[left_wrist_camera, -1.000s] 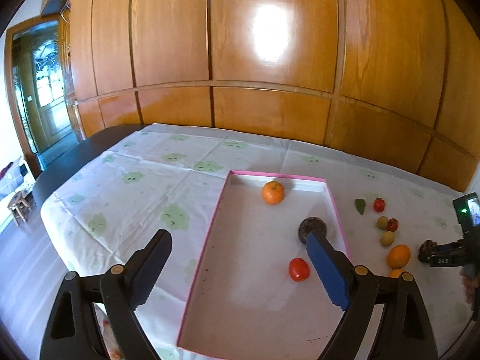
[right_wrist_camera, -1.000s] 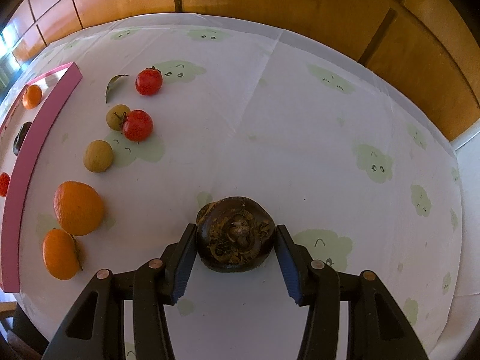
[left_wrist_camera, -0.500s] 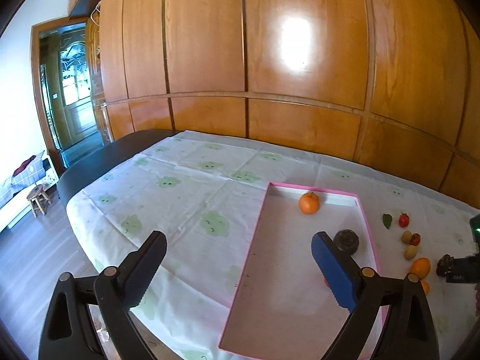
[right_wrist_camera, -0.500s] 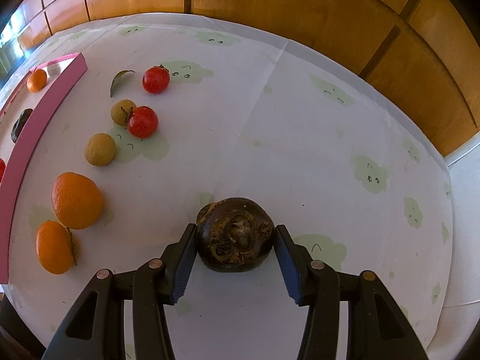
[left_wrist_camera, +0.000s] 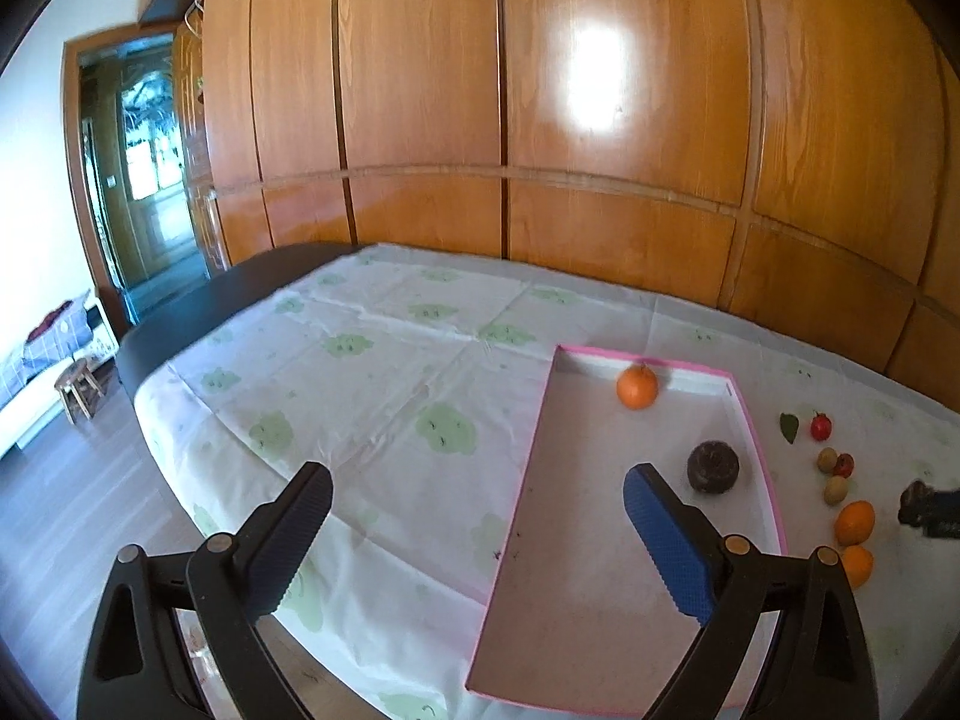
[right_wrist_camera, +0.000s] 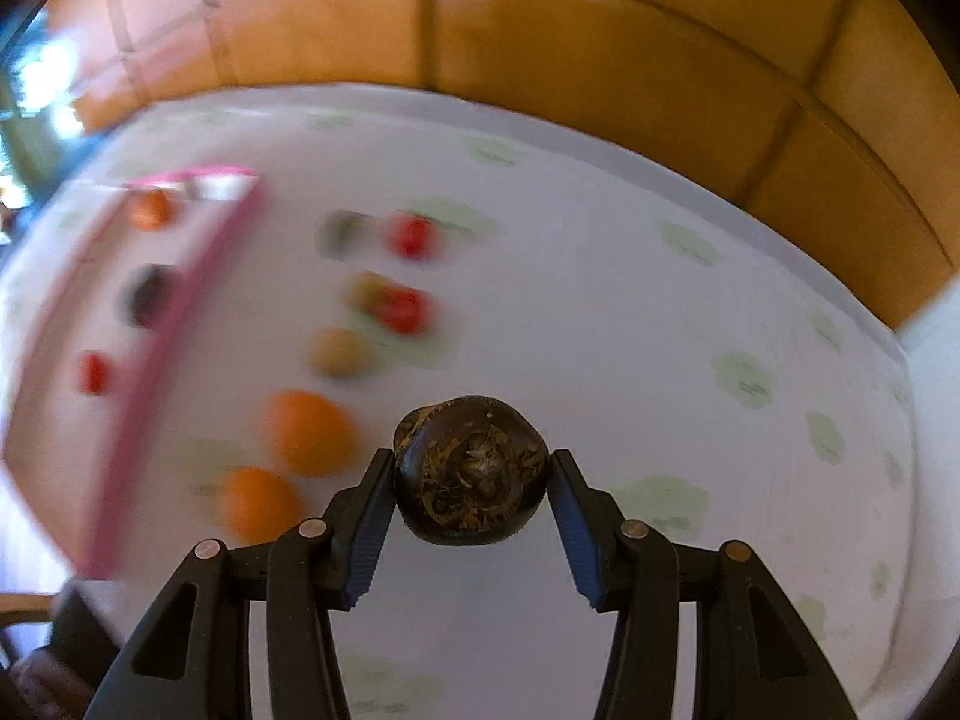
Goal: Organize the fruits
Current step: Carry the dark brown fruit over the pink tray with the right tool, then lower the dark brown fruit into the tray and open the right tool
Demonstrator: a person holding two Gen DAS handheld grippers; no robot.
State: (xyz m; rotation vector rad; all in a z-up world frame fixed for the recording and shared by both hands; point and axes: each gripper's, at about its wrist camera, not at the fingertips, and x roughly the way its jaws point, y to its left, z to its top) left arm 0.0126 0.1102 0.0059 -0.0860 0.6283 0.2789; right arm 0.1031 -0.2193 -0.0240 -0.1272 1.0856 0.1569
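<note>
In the right wrist view my right gripper [right_wrist_camera: 472,463] is shut on a dark brown, rough-skinned round fruit [right_wrist_camera: 471,474], held above the tablecloth. The view is blurred. To its left lie two oranges [right_wrist_camera: 309,432], small yellowish fruits [right_wrist_camera: 339,351] and red tomatoes [right_wrist_camera: 402,309]. The pink-rimmed tray [left_wrist_camera: 762,456] holds an orange [left_wrist_camera: 637,387] and a second dark fruit [left_wrist_camera: 713,467]; a red tomato [right_wrist_camera: 93,372] in it shows only in the right wrist view. My left gripper [left_wrist_camera: 477,480] hangs open and empty at the tray's near left side.
A white tablecloth with green prints [left_wrist_camera: 390,384] covers a dark table, backed by a wooden panel wall [left_wrist_camera: 600,120]. A green leaf [left_wrist_camera: 789,427] lies by the loose fruit. The table's left edge drops to the floor, with a stool [left_wrist_camera: 75,384] and a doorway beyond.
The right gripper has risen with the dark fruit and swung toward the tray. The left gripper has drawn back and turned left; its finger now hides the tray's tomato.
</note>
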